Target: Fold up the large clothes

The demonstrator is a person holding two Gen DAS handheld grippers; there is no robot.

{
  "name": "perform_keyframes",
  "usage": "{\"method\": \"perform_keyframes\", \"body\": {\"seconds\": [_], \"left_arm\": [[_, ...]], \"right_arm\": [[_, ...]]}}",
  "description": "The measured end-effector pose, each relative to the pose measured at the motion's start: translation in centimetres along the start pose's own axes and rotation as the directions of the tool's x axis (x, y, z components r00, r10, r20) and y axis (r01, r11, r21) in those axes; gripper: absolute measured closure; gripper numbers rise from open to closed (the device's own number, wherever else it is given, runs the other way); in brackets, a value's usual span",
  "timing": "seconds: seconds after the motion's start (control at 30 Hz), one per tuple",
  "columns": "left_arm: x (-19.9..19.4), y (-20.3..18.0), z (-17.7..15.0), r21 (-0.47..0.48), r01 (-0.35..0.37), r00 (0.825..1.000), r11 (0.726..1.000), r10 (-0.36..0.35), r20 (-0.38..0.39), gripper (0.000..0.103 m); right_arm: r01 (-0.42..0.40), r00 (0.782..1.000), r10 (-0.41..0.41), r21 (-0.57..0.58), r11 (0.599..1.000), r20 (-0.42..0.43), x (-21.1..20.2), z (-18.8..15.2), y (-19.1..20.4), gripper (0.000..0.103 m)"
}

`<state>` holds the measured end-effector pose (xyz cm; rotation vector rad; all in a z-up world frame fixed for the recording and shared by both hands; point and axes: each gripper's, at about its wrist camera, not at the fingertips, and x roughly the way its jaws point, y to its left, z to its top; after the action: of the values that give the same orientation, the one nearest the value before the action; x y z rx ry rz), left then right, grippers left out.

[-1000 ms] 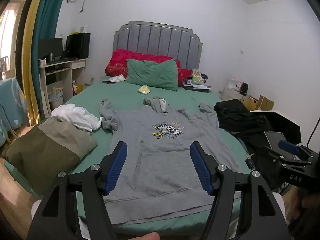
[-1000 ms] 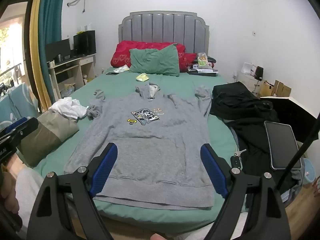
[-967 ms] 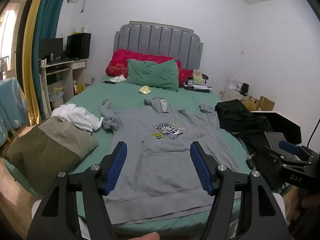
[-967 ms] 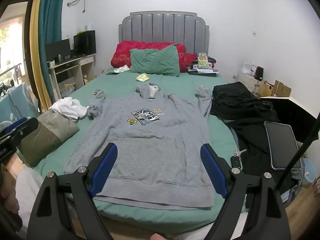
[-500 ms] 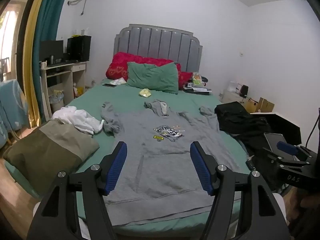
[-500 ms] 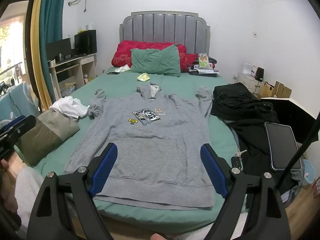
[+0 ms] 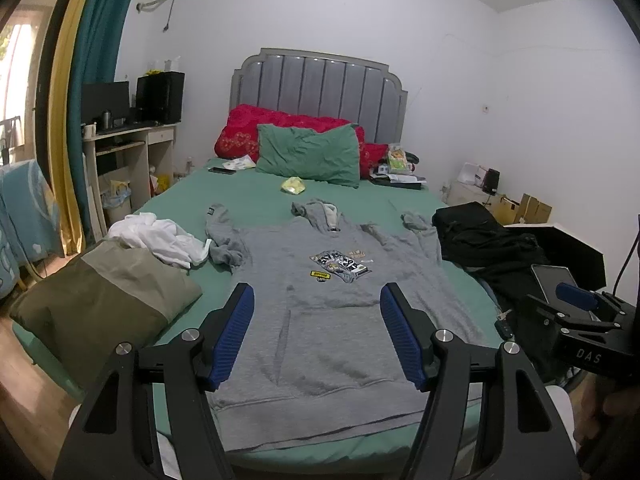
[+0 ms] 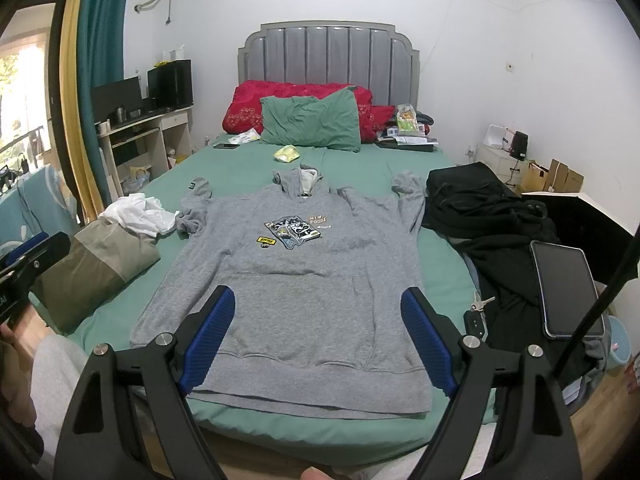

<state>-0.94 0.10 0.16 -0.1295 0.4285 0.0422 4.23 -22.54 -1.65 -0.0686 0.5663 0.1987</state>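
Observation:
A grey hoodie (image 7: 320,320) (image 8: 296,276) lies flat, front up, on the green bed (image 8: 248,168), hem toward me and hood toward the pillows. Both sleeves are bunched up beside the shoulders. My left gripper (image 7: 318,336) hangs open above the hem, nothing between its blue pads. In the right wrist view my right gripper (image 8: 318,336) also stands open over the hem, empty. The right gripper's body shows at the left wrist view's right edge (image 7: 576,320).
An olive folded garment (image 7: 96,300) and a white crumpled one (image 7: 160,240) lie left of the hoodie. Black clothes (image 8: 488,216), a tablet (image 8: 564,288) and keys (image 8: 478,312) sit on the right. Pillows (image 8: 308,120) and small items are near the headboard. A desk (image 8: 140,136) stands left.
The left wrist view shifted slightly; the scene sits a little lower in the picture than a second ago. The hoodie and both grippers' jaws look unchanged.

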Motion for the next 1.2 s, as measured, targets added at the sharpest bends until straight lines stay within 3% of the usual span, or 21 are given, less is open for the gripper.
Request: {"method": "perform_keyframes", "body": {"seconds": [1.2], "left_arm": [[0.24,0.26,0.14,-0.009,0.020,1.000,1.000,-0.020,-0.009,0.034]], "right_arm": [[-0.003,1.000,0.003,0.007,1.000,-0.005,0.19,-0.08,-0.22,0.018]]}}
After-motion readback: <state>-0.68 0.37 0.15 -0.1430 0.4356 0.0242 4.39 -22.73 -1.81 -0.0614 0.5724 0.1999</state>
